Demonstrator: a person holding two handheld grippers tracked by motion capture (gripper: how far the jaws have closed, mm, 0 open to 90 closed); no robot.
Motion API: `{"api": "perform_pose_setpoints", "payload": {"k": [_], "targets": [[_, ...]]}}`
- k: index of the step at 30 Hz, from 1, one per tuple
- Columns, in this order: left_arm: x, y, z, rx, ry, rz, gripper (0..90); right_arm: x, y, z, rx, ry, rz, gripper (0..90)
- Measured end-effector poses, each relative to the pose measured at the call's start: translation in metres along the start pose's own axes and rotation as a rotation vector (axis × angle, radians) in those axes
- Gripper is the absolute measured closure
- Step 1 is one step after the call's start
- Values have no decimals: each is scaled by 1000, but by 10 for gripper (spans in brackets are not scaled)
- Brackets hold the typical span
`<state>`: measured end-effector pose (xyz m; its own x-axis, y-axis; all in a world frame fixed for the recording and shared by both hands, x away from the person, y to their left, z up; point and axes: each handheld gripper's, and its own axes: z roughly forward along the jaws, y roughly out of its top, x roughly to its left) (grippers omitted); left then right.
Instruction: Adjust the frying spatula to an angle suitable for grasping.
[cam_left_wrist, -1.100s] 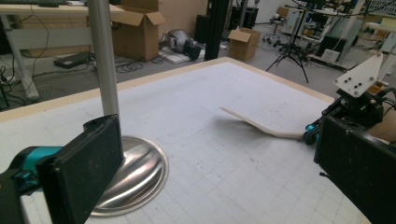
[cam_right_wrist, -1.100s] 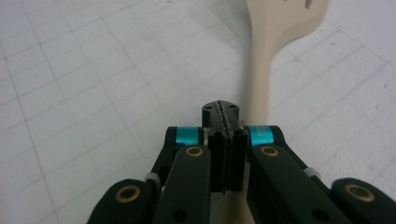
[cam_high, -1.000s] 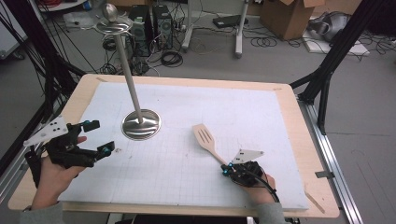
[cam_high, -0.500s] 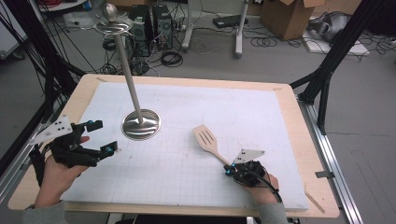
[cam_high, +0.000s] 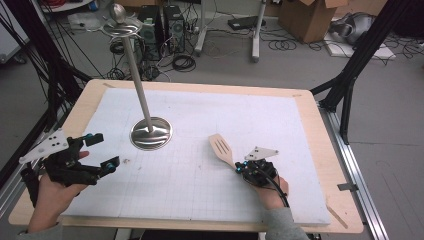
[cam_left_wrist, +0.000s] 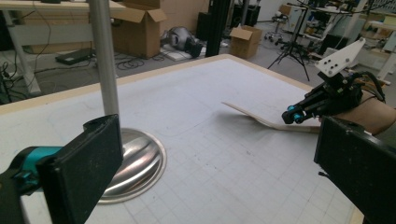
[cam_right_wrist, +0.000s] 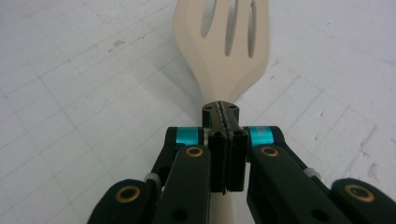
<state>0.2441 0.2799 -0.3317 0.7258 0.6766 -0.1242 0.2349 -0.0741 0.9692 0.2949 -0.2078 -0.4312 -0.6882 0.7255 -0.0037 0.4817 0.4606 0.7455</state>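
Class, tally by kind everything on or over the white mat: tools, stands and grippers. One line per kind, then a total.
Slotted wooden spatula: 1
Metal stand with a round base and a tall pole: 1
Grippers: 2, the left gripper open, the right gripper shut on the spatula's handle
Total: 4

A light wooden table (cam_high: 320, 150) is topped with a white gridded mat (cam_high: 200, 175) that leaves just a wood border showing all round. On the mat's left half a round shiny metal base (cam_high: 151, 133) is planted, with a thin pole (cam_high: 138, 82) rising straight up from it. A few dark specks can be spotted on the mat near that base.
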Motion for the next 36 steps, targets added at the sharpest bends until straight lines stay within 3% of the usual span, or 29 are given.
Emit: {"api": "perform_pose_setpoints", "payload": {"k": [8, 16, 27, 34, 36], "targets": [[-1, -3, -9, 7, 25, 1, 18, -11, 2, 6, 13, -13, 38, 900], [0, -7, -12, 15, 37, -5, 18, -12, 4, 14, 68, -18, 19, 900], [-1, -8, -9, 26, 38, -4, 18, -13, 5, 18, 89, -18, 12, 900], [-1, -8, -9, 29, 38, -5, 18, -9, 6, 16, 66, 41, -13, 900], [-1, -9, -9, 31, 40, -5, 18, -8, 6, 16, 70, 36, -23, 900]]}}
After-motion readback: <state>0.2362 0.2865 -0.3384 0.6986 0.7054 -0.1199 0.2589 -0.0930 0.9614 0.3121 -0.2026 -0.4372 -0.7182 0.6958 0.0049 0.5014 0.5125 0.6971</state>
